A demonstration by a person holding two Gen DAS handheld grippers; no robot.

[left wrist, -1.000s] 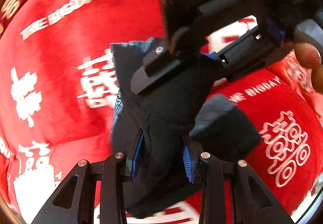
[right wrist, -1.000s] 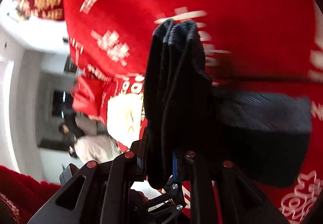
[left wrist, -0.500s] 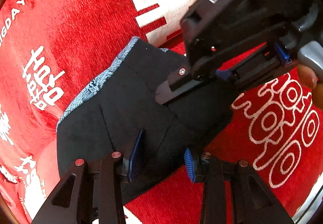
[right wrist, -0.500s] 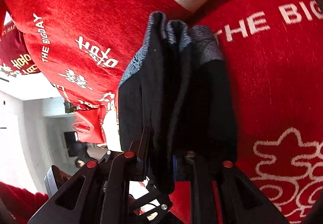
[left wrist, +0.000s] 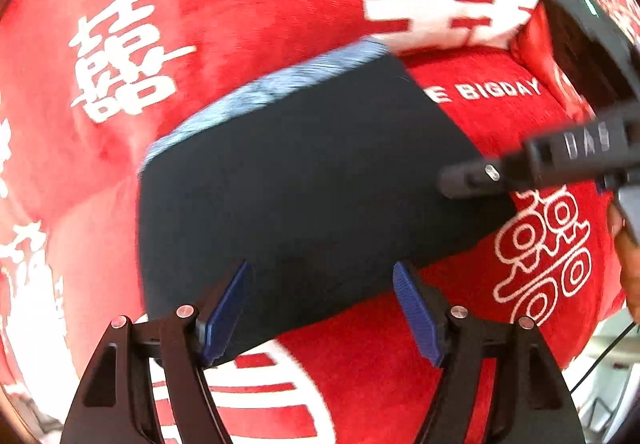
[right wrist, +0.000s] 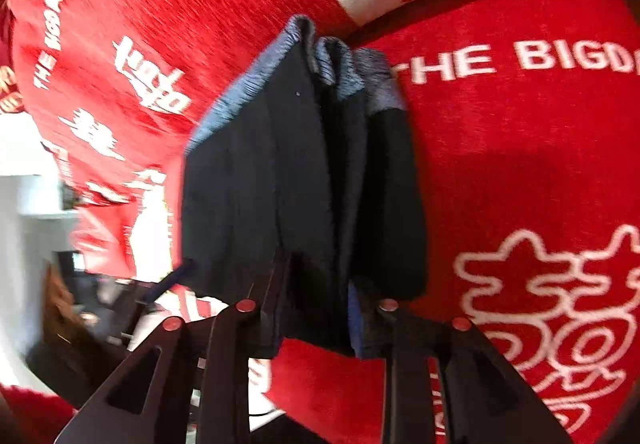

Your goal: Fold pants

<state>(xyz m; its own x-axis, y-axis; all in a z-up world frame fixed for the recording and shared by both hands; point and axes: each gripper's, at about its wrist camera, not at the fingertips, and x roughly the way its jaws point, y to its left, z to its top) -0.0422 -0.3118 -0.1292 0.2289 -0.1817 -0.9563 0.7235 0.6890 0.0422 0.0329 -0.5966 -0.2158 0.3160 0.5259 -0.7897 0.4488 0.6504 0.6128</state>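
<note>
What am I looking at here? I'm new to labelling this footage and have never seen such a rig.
There is no robot. A person holds a two-finger gripper in each hand, and each gripper carries a fisheye camera that looks forward along its fingers, so the black prongs at the bottom of each picture are that gripper's own.

The left view shows the left gripper open, its blue pads apart above the folded dark pants, which lie on a red cloth printed with white characters. The right gripper reaches in from the side at the pants' edge.

The right view shows that gripper shut on the stacked layers of the pants, seen edge-on, with a blue-grey band at the far end.
</note>
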